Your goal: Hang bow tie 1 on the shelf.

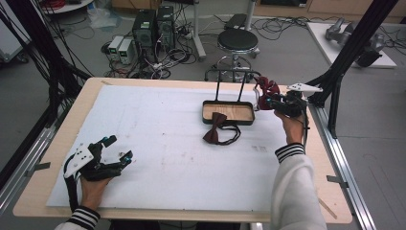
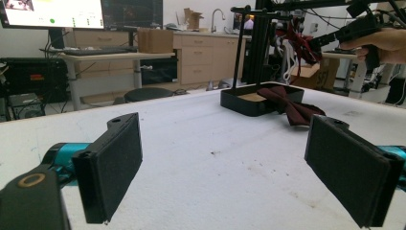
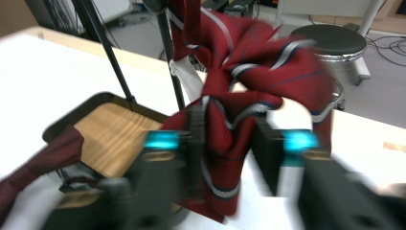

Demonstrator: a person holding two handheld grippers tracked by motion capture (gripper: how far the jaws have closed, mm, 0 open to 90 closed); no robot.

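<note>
left gripper (image 1: 116, 149): you are resting it low over the white mat (image 1: 158, 158) at the near left corner, jaws spread wide apart with nothing between them; in the left gripper view the two black pads (image 2: 112, 165) are standing well apart over bare mat.
plain bow tie (image 1: 218, 128): a dark maroon one is lying on the mat, leaning against the near rim of the tray, its strap looping out to the right.
tray (image 1: 228, 113): a black-rimmed tray with a wooden floor is sitting mid-table, two thin black posts (image 1: 218, 88) rising from its far edge.
right gripper (image 1: 269, 100): you are holding it raised just right of the tray, jaws clamped on the striped bow tie (image 3: 234, 105), a red one with navy and pale stripes, near the top of the posts.
risk, grip: the jaws are pinching only a fold of cloth, so a quick pull could be letting the tie slip out.
risk, snag: the white band (image 3: 184, 76) is running close to a post; tugging sideways could be catching it and tipping the tray.
risk, blur: the right gripper view is smeared, so judging the bite is hard.
writing: none readable; the screen in the left gripper view is too small to read.
</note>
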